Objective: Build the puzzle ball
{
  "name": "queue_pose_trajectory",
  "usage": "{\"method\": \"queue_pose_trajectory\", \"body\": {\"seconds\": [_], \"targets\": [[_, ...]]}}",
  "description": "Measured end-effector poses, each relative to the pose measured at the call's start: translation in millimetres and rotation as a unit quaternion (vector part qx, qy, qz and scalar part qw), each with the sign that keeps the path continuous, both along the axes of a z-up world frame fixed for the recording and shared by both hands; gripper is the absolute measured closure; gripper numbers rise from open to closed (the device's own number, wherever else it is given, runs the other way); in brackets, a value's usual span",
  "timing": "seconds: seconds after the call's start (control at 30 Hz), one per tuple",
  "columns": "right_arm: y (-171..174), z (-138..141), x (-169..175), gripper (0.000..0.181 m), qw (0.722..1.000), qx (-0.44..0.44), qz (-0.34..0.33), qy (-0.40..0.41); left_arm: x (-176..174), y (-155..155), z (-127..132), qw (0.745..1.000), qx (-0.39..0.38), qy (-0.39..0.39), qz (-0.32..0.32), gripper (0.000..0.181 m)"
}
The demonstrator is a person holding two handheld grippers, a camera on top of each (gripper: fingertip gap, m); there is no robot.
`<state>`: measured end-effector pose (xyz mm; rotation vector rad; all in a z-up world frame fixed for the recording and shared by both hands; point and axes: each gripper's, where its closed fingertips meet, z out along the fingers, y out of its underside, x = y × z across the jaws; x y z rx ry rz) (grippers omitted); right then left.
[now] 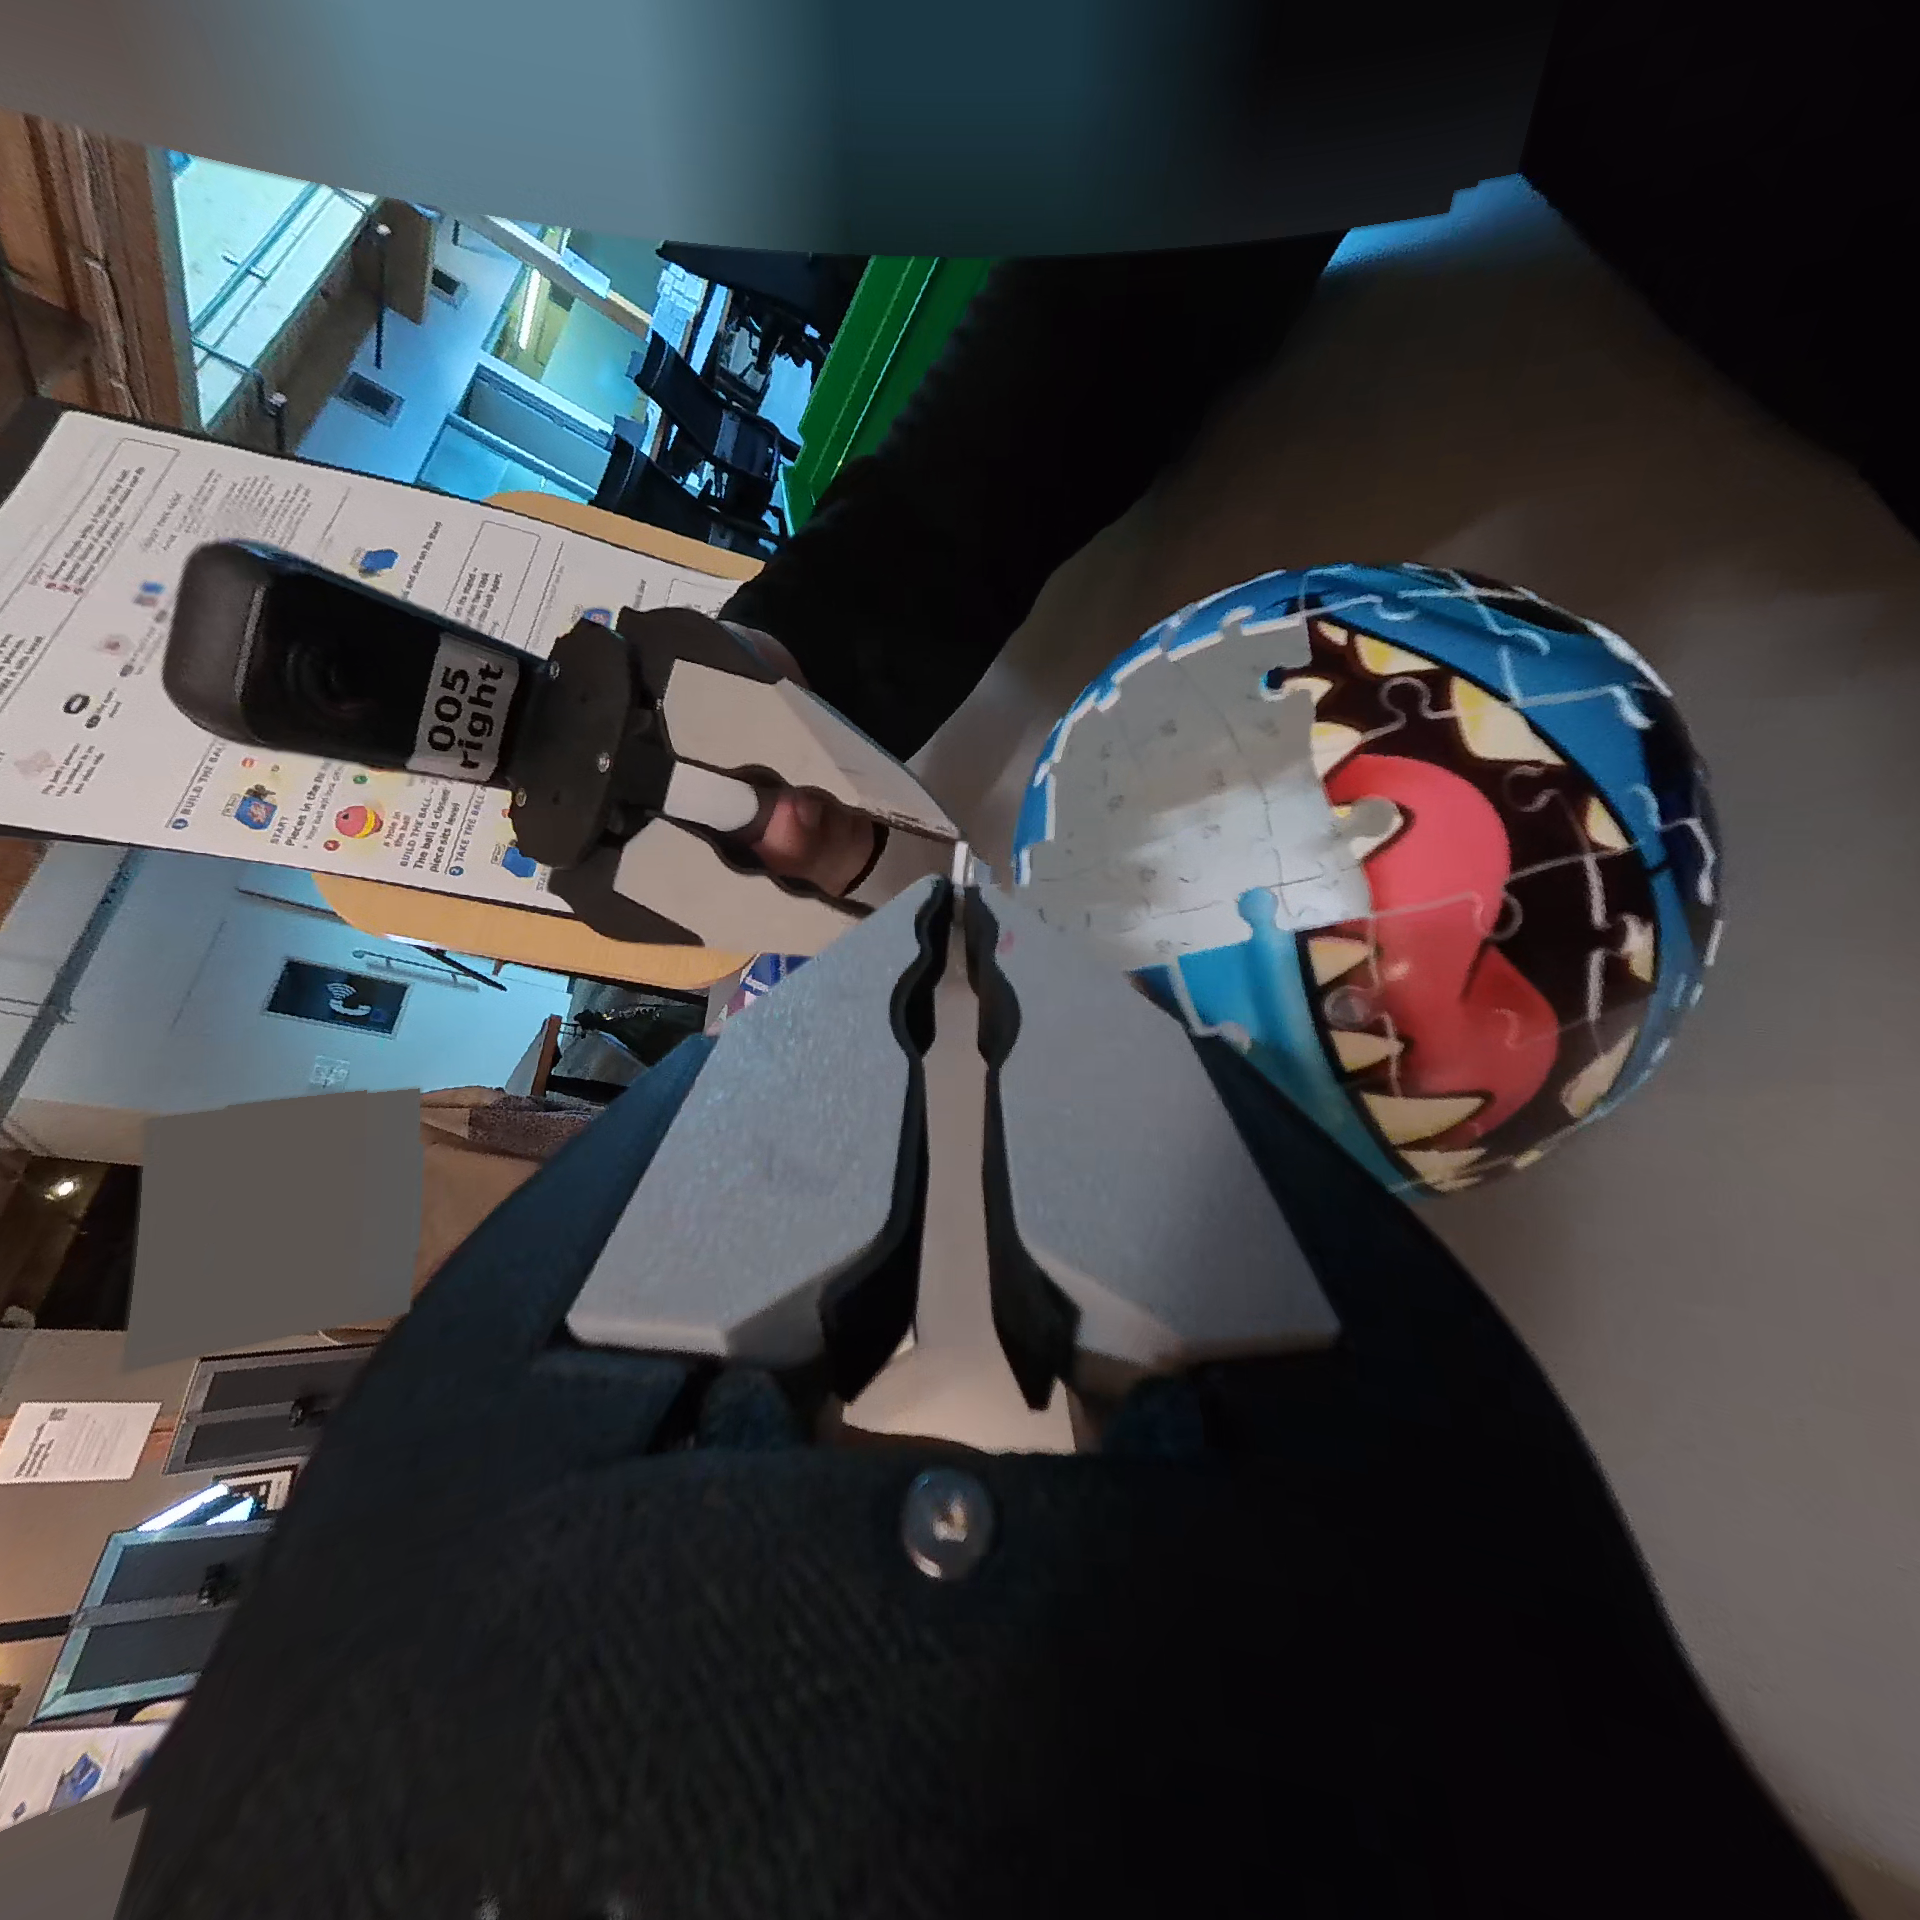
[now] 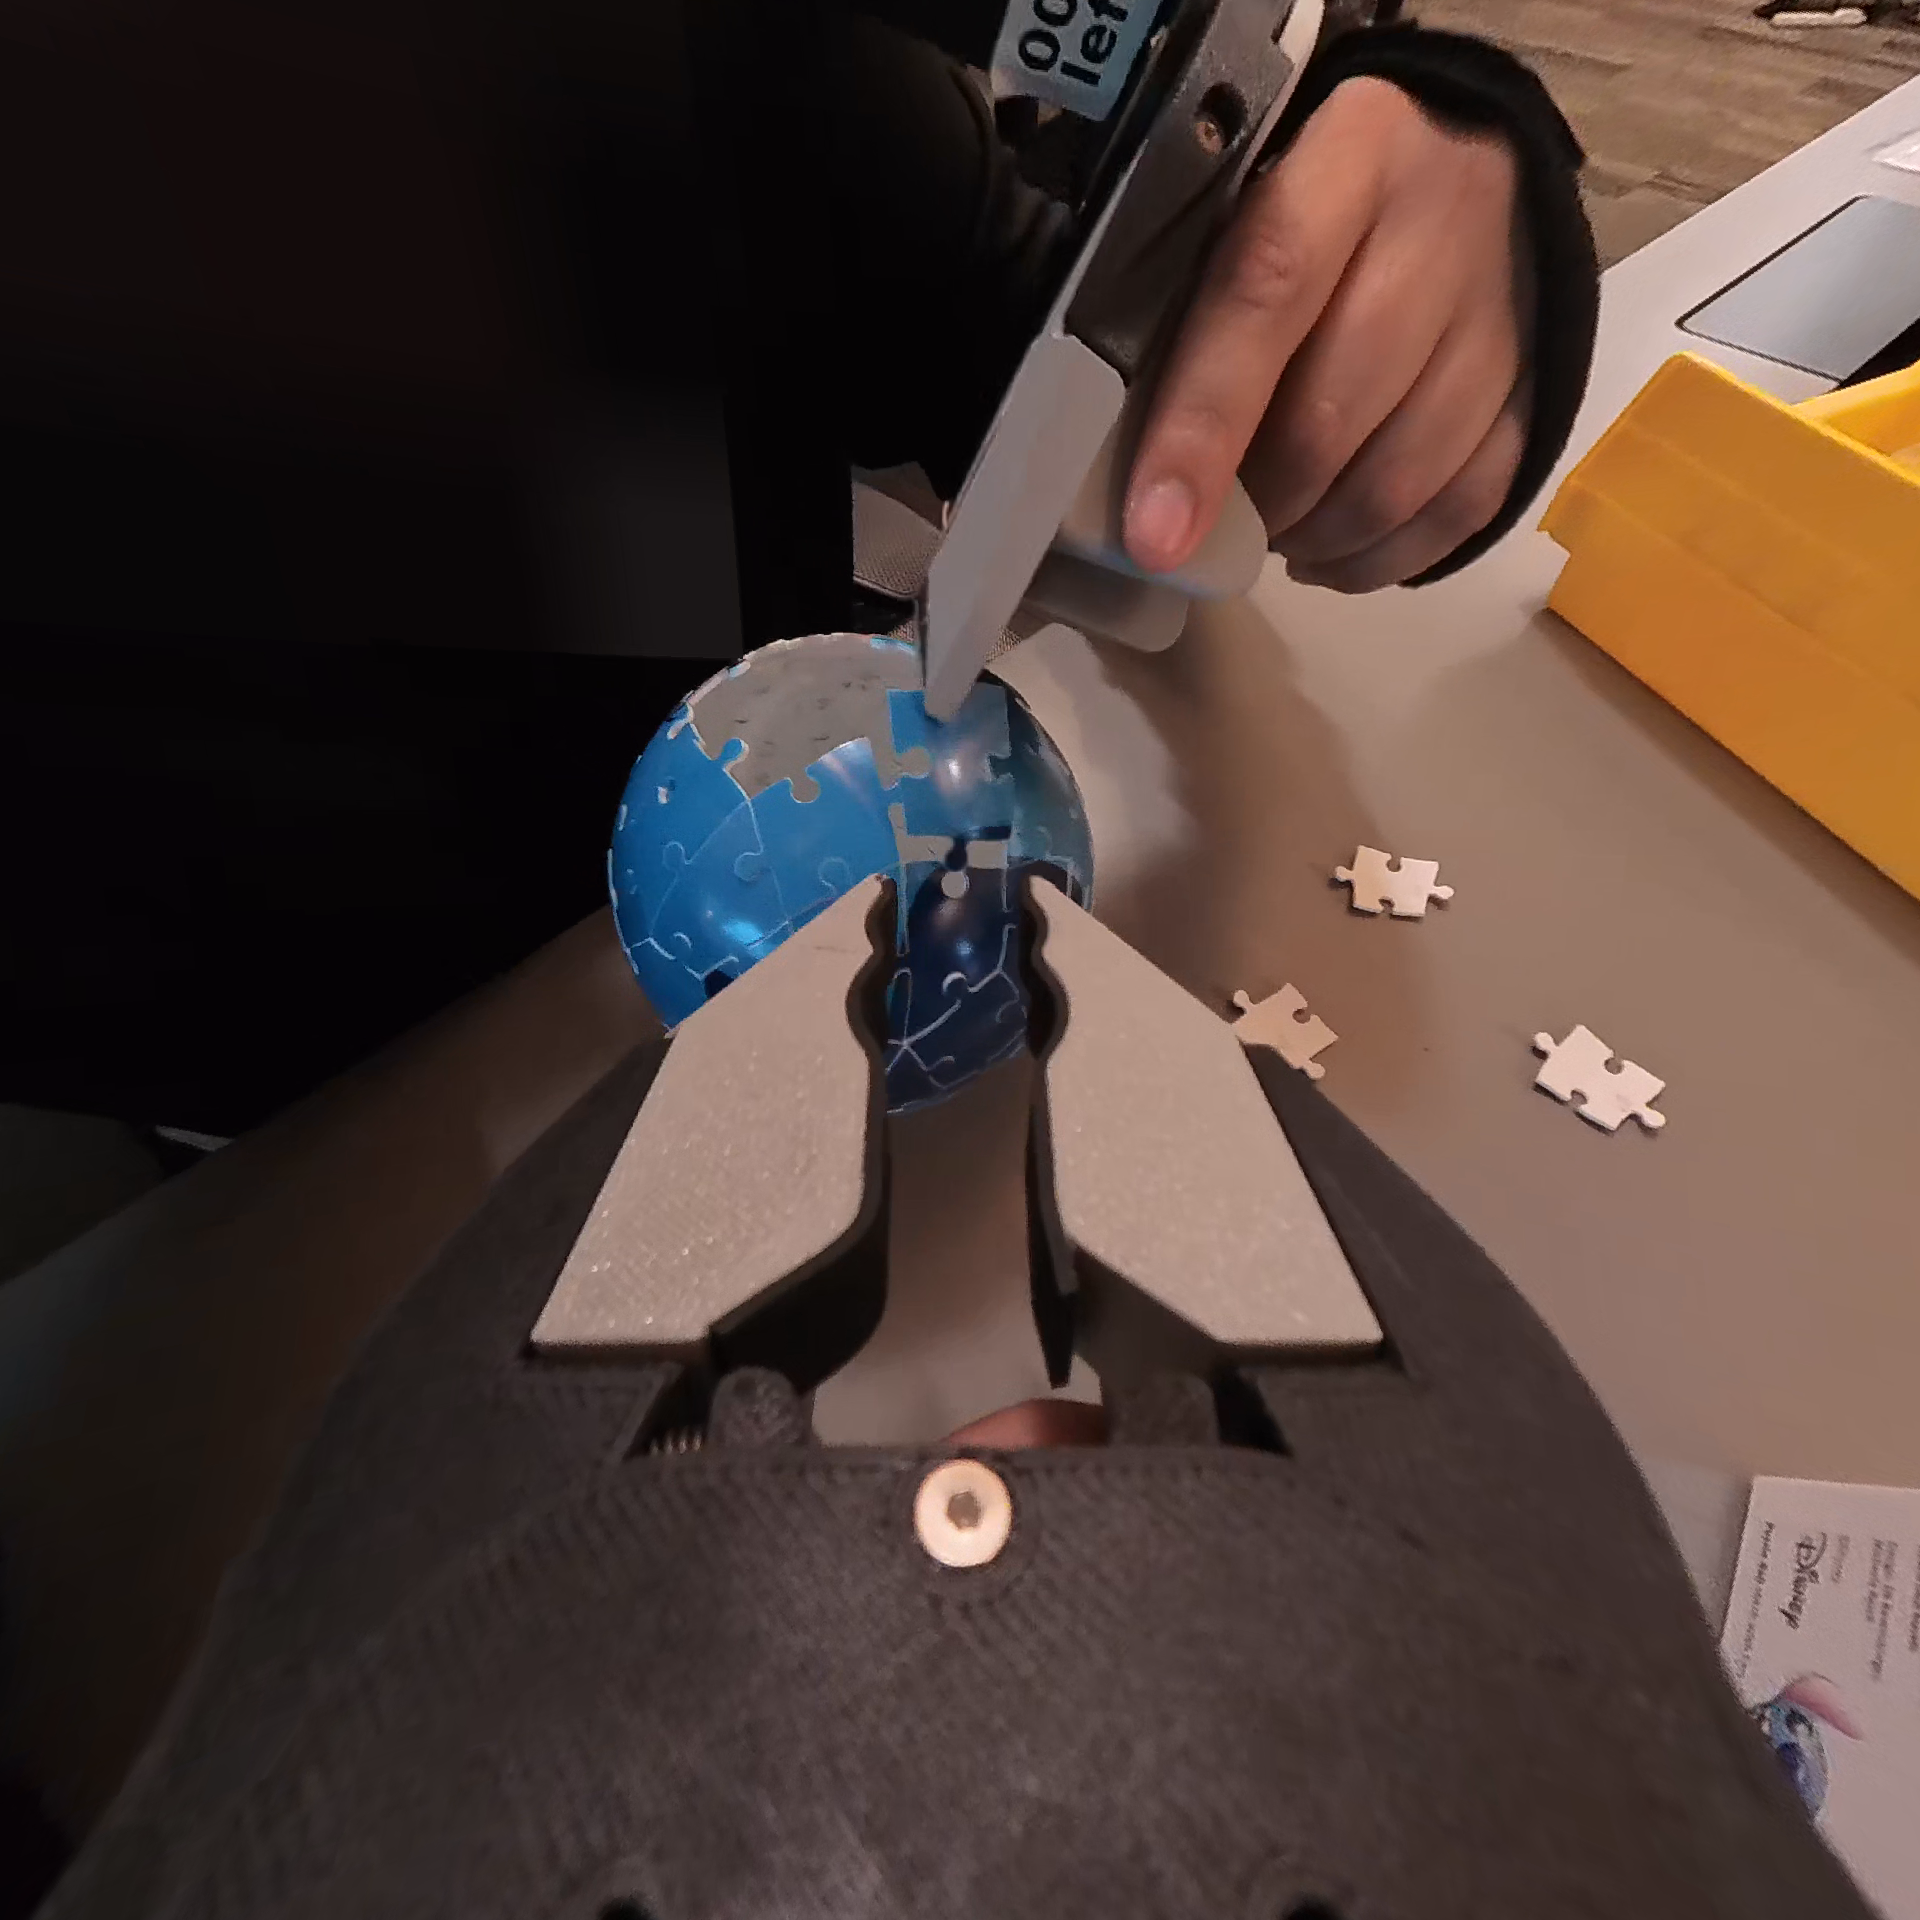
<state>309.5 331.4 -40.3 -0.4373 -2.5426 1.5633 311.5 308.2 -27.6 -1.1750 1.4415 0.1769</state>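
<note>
Both claws worked over the beige table (image 2: pixel 1455 727). Left gripper (image 1: pixel 954 896) had its tips pinched almost together on a thin pale sliver, apparently a puzzle piece (image 1: pixel 964 864), right at the ball's open edge; the right wrist view showed that same claw reaching down to the top of the ball. Right gripper (image 2: pixel 956 904) stood slack, a clear gap between its tips, empty, just in front of the ball.

Largest thing on the table was a yellow bin (image 2: pixel 1745 582) at the far right. Next came the puzzle ball (image 1: pixel 1382 883), resting on the table near its front edge, partly built: blue shell, a toothy mouth with a red tongue, and an unfinished opening showing grey inner faces. A printed instruction sheet (image 1: pixel 94 623) lay beyond. Three loose pieces (image 2: pixel 1392 881) lay face down between ball and bin.
</note>
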Motion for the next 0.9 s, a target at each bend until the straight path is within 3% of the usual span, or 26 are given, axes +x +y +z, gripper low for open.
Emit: {"method": "queue_pose_trajectory", "body": {"seconds": [0.17,0.33,0.9], "targets": [[2,10,-2,0.18,1.0,-0.017,-0.005,0.02,1,2,-2,1.0,-0.011,-0.007,-0.003,0.181],[3,20,-3,0.181,0.999,-0.04,-0.01,0.032,1,1,-5,1.0,-0.018,-0.007,-0.007,0.181],[-8,-8,-9,0.181,1.0,-0.017,-0.008,-0.017,-2,1,-7,0.999,-0.044,-0.021,-0.023,0.181]]}}
